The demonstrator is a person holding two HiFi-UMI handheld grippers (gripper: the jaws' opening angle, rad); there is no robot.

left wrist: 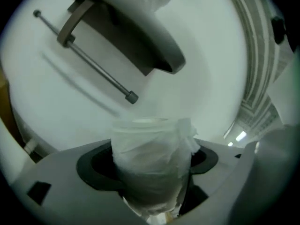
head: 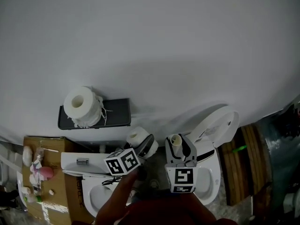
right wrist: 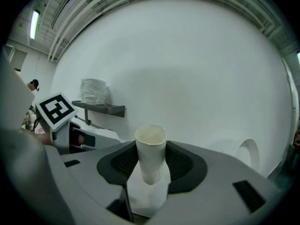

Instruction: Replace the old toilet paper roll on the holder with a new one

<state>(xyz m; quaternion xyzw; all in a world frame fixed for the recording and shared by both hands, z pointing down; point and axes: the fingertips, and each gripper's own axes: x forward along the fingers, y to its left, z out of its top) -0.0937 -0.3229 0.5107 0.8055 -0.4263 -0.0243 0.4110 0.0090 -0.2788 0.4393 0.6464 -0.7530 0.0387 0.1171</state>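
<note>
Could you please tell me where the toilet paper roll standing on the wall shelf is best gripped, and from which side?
I would take the toilet paper roll across its curved side, about mid-height, coming in level from the front. It stands on end on the shelf, hole up, with the wall right behind it, so only the front looks open. Avoid its frayed loose paper.

You are working with a grey plastic left gripper (head: 142,143) and right gripper (head: 179,148), black-padded, both carrying white cubes (head: 123,161) printed with black square markers.
</note>
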